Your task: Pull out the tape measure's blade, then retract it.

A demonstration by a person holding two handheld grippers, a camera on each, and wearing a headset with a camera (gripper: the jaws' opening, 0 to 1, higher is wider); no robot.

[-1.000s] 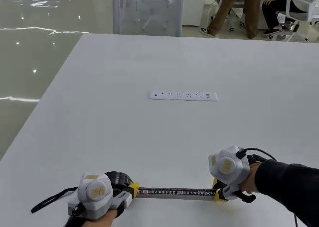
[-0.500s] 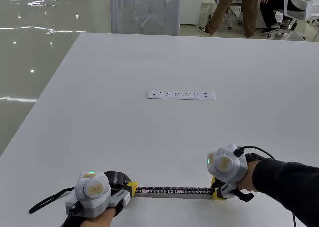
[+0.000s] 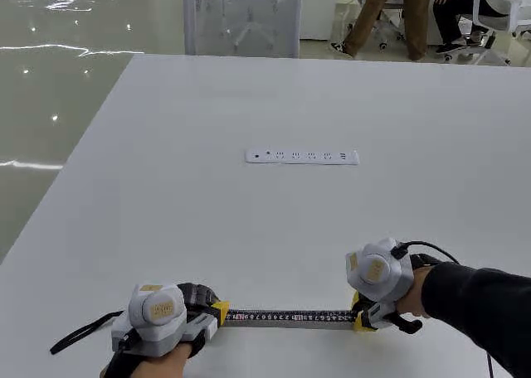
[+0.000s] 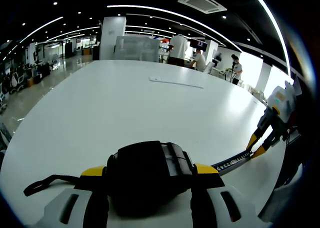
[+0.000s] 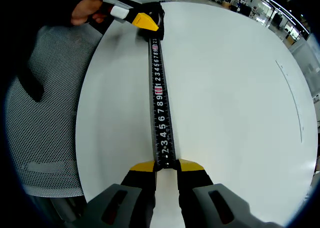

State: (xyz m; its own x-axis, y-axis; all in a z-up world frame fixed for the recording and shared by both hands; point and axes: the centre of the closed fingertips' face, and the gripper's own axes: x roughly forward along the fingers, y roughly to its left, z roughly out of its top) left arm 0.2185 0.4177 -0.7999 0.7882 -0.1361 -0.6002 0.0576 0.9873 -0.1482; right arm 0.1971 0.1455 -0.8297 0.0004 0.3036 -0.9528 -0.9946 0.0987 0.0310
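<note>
The tape measure's black case (image 3: 197, 298) lies at the table's near edge, and my left gripper (image 3: 209, 313) is shut on it. In the left gripper view the case (image 4: 150, 175) sits between the yellow-tipped jaws of the left gripper (image 4: 150, 170). The blade (image 3: 286, 317) runs flat along the table to the right. My right gripper (image 3: 362, 322) is shut on its end. In the right gripper view the numbered blade (image 5: 160, 98) stretches from the right gripper (image 5: 165, 165) up to the case (image 5: 154, 14) in the left gripper (image 5: 142, 20).
A white power strip (image 3: 303, 156) lies mid-table, well beyond the blade. The case's black strap (image 3: 79, 332) trails left near the white table's (image 3: 166, 187) front edge. Past the far edge are a translucent crate (image 3: 242, 17), office chairs and people.
</note>
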